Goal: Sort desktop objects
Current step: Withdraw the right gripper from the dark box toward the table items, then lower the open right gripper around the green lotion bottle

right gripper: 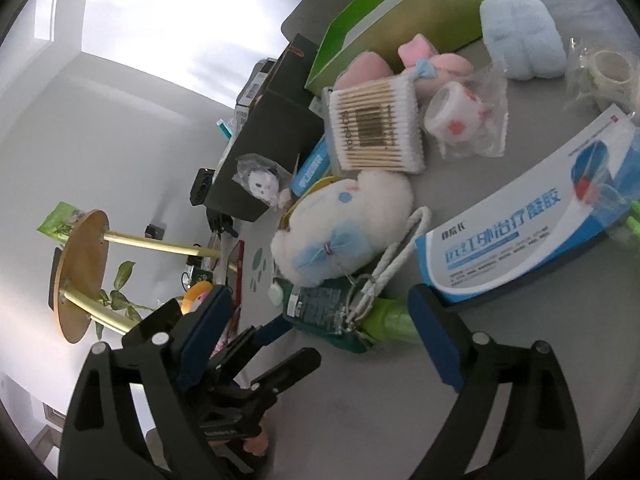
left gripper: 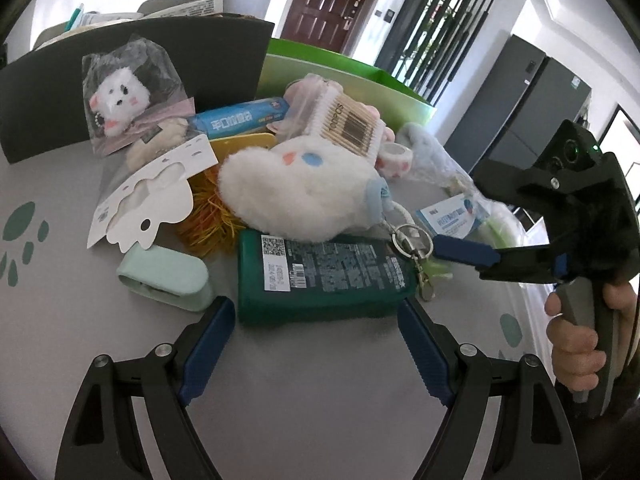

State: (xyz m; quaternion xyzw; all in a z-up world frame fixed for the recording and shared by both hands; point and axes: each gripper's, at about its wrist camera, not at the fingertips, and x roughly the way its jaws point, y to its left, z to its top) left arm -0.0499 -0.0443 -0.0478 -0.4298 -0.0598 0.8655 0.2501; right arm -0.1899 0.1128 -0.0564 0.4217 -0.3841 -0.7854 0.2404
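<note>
A pile of desk items lies on the grey table (left gripper: 280, 392). A dark green bottle (left gripper: 320, 272) lies flat, label up, and a white plush (left gripper: 296, 192) with a blue bow rests on its far end. My left gripper (left gripper: 314, 306) is open, its blue tips flanking the bottle's near end without clearly pressing it. My right gripper (right gripper: 320, 300) is open too. It comes in from the right, its fingertip (left gripper: 444, 246) next to the plush's keyring (left gripper: 412, 240). In the right wrist view the bottle (right gripper: 320, 308) and keyring lie between its tips.
Around the plush lie a cotton swab pack (left gripper: 344, 120), a mint case (left gripper: 168, 280), orange rubber bands (left gripper: 208, 220), a blue-white box (right gripper: 520, 220) and a bagged tape roll (right gripper: 456, 116). A black box (left gripper: 132, 80) and a green box (left gripper: 340, 76) stand behind.
</note>
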